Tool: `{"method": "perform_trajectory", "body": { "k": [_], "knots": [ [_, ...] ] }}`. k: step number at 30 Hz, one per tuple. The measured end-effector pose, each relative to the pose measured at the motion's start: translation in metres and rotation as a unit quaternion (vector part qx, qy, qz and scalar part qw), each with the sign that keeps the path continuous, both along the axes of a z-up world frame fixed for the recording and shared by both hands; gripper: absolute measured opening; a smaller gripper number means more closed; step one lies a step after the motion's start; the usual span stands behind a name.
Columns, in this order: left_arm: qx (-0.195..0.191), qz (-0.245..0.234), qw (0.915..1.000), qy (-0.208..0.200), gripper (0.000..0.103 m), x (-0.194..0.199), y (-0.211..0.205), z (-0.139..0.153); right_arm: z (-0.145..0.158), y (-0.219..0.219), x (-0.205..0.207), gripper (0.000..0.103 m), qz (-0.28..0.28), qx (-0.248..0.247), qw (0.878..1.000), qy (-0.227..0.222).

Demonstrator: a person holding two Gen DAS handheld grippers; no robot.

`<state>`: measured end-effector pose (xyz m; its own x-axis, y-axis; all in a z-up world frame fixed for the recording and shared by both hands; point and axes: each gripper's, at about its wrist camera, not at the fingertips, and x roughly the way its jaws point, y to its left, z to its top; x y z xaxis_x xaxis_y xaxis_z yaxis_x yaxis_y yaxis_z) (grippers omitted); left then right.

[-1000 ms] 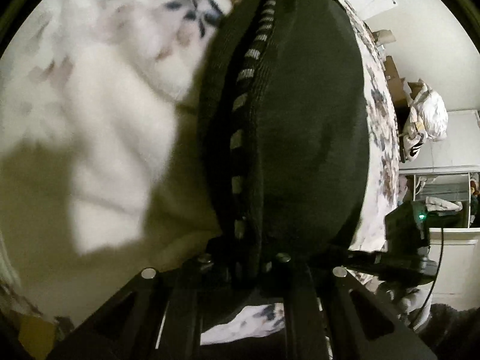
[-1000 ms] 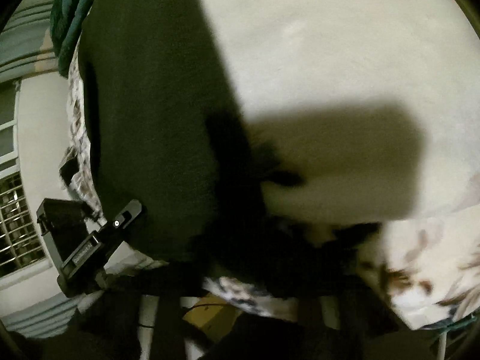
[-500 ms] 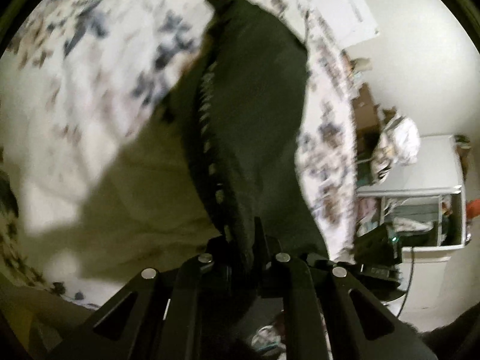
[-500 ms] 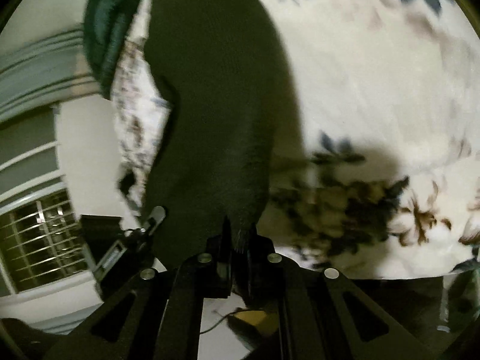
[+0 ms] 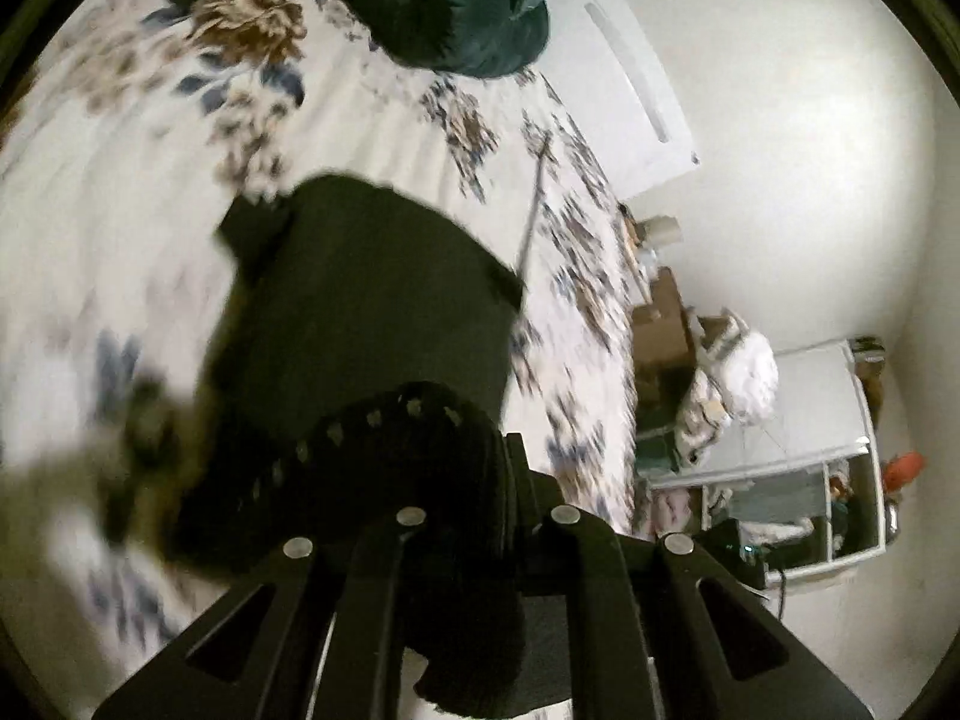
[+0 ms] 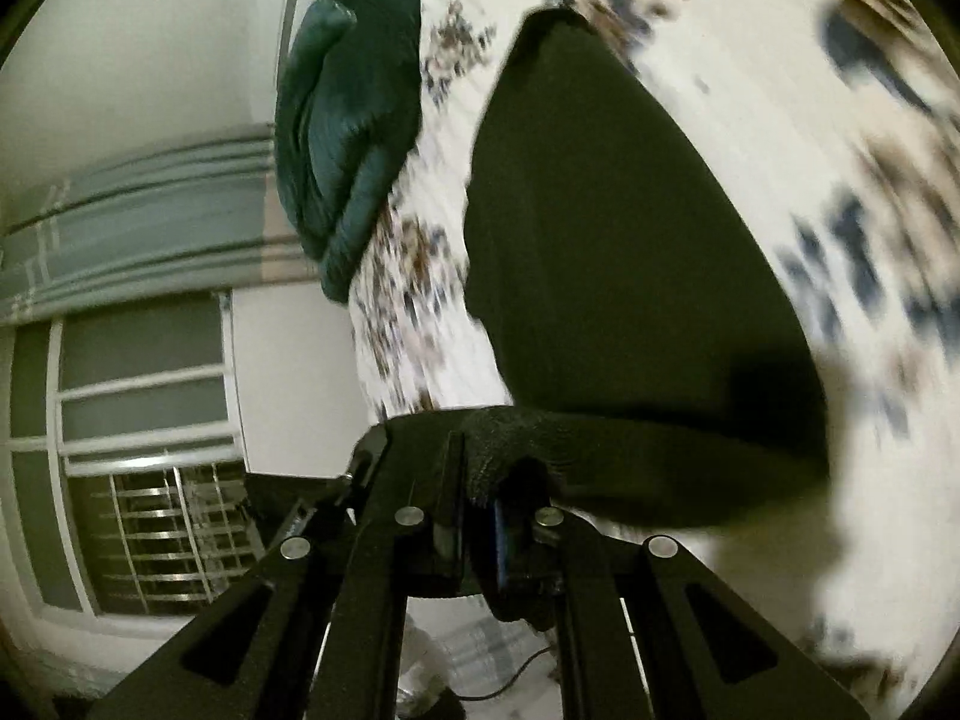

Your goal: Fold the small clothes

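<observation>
Over floral bed (image 5: 150, 210), L gripper (image 5: 474, 498) & R gripper (image 6: 480, 504) both clamped on dark garment (image 5: 372, 300).

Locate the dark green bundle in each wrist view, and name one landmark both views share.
Left wrist: the dark green bundle lies at the top centre, on the floral bedspread.
Right wrist: the bundle sits upper left of centre, at the bedspread's edge.
Shared landmark: the black garment, lying below the bundle in both.
</observation>
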<state>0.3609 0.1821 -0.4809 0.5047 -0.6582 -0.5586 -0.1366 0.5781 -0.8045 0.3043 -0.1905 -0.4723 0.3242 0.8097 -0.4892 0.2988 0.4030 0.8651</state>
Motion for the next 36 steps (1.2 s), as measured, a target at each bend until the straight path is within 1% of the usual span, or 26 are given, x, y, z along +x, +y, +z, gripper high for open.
{"method": "perform_trajectory", "body": {
  "k": [3,5,6,7,9,10,11,12,13,14,15,17,18,20,21,23,24,25,26,27,28,29,30,31,34,36],
  "knots": [
    [-0.005,0.018,0.9998,0.012,0.008,0.056,0.003,-0.021,-0.011,-0.007,0.073,0.007,-0.018,-0.003,1.000,-0.001],
    [-0.017,0.028,0.9992,0.022,0.010,0.088,0.008,-0.035,-0.018,-0.012,0.115,0.007,-0.028,-0.006,1.000,-0.001],
    [-0.024,0.034,0.9986,0.032,0.012,0.104,0.011,-0.041,-0.026,-0.011,0.141,0.007,-0.036,-0.003,0.999,0.000],
    [-0.044,0.041,0.9974,0.041,0.017,0.122,0.015,-0.050,-0.031,-0.014,0.161,0.007,-0.045,-0.001,0.999,0.002],
    [-0.064,0.060,0.9948,0.052,0.024,0.142,0.023,-0.055,-0.045,-0.022,0.199,0.011,-0.063,0.007,0.998,0.014],
    [-0.069,0.068,0.9938,0.053,0.025,0.146,0.027,-0.054,-0.051,-0.027,0.213,0.012,-0.072,0.011,0.997,0.020],
    [-0.079,0.078,0.9928,0.045,0.027,0.151,0.031,-0.051,-0.055,-0.032,0.225,0.018,-0.078,0.015,0.997,0.023],
    [-0.079,0.082,0.9927,0.040,0.036,0.152,0.034,-0.048,-0.057,-0.035,0.230,0.030,-0.082,0.016,0.996,0.022],
    [-0.074,0.086,0.9930,0.034,0.039,0.151,0.037,-0.043,-0.058,-0.042,0.234,0.038,-0.089,0.018,0.996,0.017],
    [-0.068,0.088,0.9934,0.030,0.039,0.149,0.038,-0.040,-0.056,-0.048,0.236,0.054,-0.091,0.019,0.996,0.014],
    [-0.059,0.087,0.9940,0.030,0.040,0.147,0.039,-0.039,-0.054,-0.052,0.236,0.062,-0.089,0.014,0.996,0.011],
    [-0.012,0.084,0.9957,0.038,0.049,0.142,0.037,-0.039,-0.049,-0.061,0.233,0.062,-0.075,-0.013,0.997,0.005],
    [0.016,0.081,0.9958,0.039,0.051,0.139,0.035,-0.039,-0.049,-0.063,0.231,0.062,-0.064,-0.025,0.998,0.006],
    [0.074,0.054,0.9948,0.044,0.051,0.142,0.024,-0.045,-0.050,-0.062,0.230,0.062,-0.031,-0.061,0.998,0.004],
    [0.094,0.042,0.9936,0.046,0.051,0.146,0.019,-0.049,-0.051,-0.059,0.231,0.062,-0.009,-0.089,0.996,0.000],
    [0.143,0.007,0.9889,0.041,0.051,0.157,0.002,-0.056,-0.052,-0.049,0.233,0.062,0.034,-0.136,0.990,-0.016],
    [0.172,-0.014,0.9844,0.033,0.051,0.164,-0.010,-0.060,-0.052,-0.046,0.231,0.062,0.049,-0.151,0.987,-0.022],
    [0.195,-0.030,0.9801,0.025,0.047,0.170,-0.019,-0.063,-0.054,-0.038,0.232,0.062,0.066,-0.170,0.983,-0.031],
    [0.208,-0.039,0.9773,0.016,0.042,0.173,-0.025,-0.065,-0.056,-0.033,0.232,0.062,0.080,-0.182,0.979,-0.036],
    [0.214,-0.051,0.9755,0.005,0.009,0.177,-0.029,-0.067,-0.059,-0.026,0.230,0.062,0.098,-0.198,0.974,-0.042],
    [0.233,-0.062,0.9706,0.007,0.002,0.181,-0.035,-0.068,-0.061,-0.019,0.232,0.060,0.106,-0.208,0.971,-0.046],
    [0.240,-0.065,0.9687,0.002,0.002,0.181,-0.036,-0.067,-0.063,-0.014,0.232,0.043,0.110,-0.213,0.970,-0.050],
    [0.241,-0.064,0.9685,-0.003,0.002,0.182,-0.033,-0.065,-0.064,-0.008,0.233,0.013,0.111,-0.226,0.966,-0.053],
    [0.241,-0.060,0.9685,-0.011,0.002,0.180,-0.030,-0.060,-0.064,-0.005,0.233,0.007,0.109,-0.242,0.963,-0.048],
    [0.234,-0.029,0.9716,-0.022,0.002,0.177,-0.007,-0.046,-0.049,-0.008,0.231,0.007,0.075,-0.262,0.961,-0.057],
    [0.222,-0.022,0.9747,-0.017,0.002,0.185,0.007,-0.045,-0.037,-0.010,0.230,0.006,0.061,-0.274,0.957,-0.068]
  ]
}}
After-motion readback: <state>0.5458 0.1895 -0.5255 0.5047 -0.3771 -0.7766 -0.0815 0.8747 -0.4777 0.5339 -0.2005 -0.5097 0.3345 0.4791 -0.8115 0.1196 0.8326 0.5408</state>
